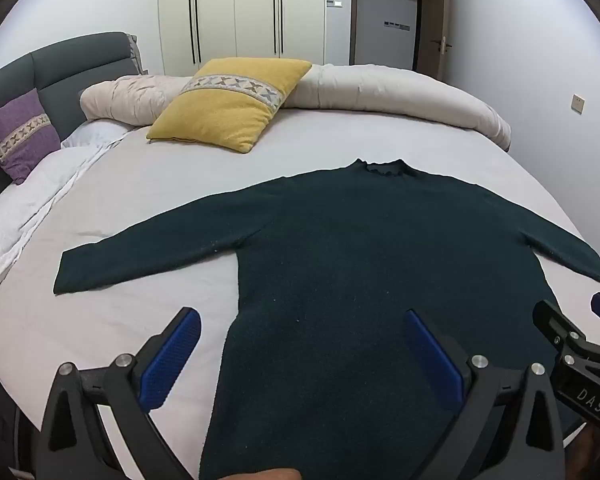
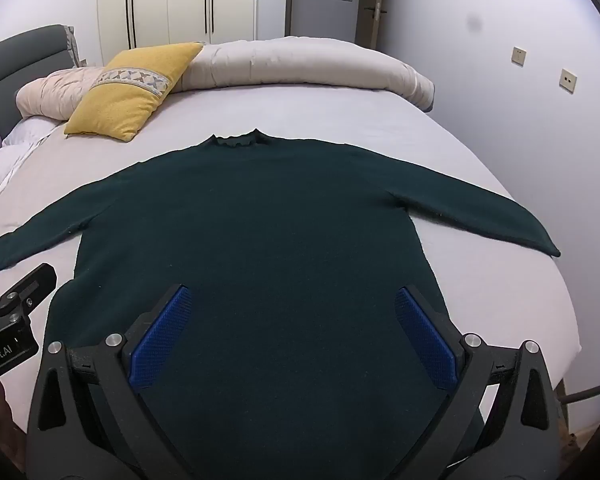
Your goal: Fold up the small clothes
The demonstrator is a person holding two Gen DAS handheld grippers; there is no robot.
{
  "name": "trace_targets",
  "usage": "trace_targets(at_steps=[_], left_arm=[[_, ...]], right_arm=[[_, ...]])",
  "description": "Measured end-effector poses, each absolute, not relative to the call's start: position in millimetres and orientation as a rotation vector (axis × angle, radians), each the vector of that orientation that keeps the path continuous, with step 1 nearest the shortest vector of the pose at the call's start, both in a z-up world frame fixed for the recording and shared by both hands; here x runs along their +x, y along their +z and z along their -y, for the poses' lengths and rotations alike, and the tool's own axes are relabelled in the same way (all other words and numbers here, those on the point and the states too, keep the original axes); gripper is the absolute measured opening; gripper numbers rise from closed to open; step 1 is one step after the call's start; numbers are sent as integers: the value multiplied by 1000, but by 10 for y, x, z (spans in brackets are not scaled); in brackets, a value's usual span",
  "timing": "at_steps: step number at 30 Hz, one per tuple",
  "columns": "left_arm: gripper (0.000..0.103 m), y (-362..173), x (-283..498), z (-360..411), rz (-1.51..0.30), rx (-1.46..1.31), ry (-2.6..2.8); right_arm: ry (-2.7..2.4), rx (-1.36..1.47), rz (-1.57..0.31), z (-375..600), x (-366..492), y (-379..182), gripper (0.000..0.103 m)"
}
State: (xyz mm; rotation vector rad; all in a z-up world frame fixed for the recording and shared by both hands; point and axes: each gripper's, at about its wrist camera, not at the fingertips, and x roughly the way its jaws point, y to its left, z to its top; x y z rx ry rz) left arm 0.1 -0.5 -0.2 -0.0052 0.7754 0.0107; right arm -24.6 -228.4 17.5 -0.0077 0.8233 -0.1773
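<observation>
Green sweater (image 2: pixel 260 220) flat, sleeves spread.

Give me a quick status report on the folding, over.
Left gripper and right gripper: jaws open, holding nothing. Dark green knit sweater flat on the bed, sleeves spread, unfolded. Yellow cushion lies beyond the collar, apart from it.
</observation>
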Motion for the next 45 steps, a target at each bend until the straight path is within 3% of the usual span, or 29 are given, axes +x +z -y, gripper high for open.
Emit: trace_targets(at_steps=[45], left_arm=[[103,56,19,-76,-771,-5,12]], right_arm=[[-166,-9,-840,2203,-219,24,103]])
